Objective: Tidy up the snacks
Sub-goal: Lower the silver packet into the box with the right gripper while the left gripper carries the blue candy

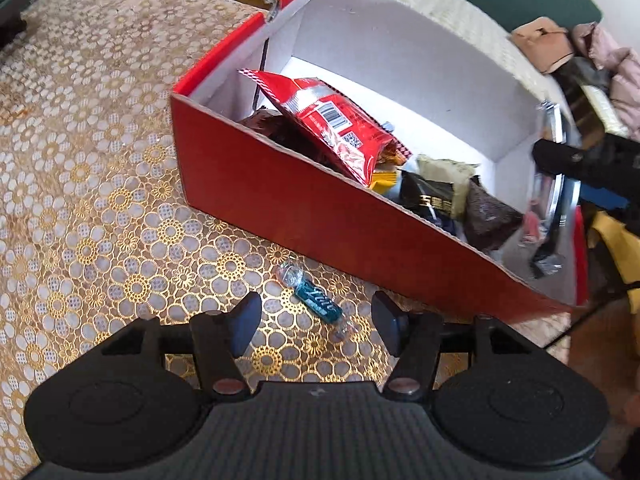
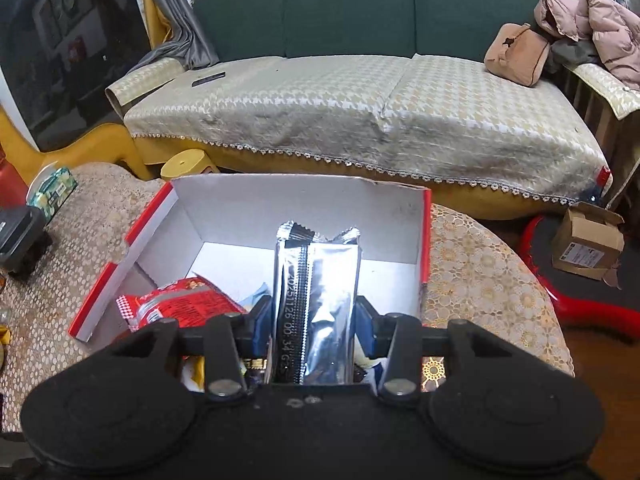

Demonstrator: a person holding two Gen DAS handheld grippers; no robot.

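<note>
Clearly the spread left gripper (image 1: 316,322) hovers over the teal candy (image 1: 316,300) lying on the table beside the red box (image 1: 280,208), while the right gripper (image 2: 314,320), pinching a silver packet (image 2: 316,280) above that box, could crush it.

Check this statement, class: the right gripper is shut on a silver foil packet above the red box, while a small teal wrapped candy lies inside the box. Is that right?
Not quite. The teal candy lies outside the red box, on the tablecloth between the open left gripper's fingers, as the left wrist view shows. The right gripper does hold the silver foil packet.
</note>
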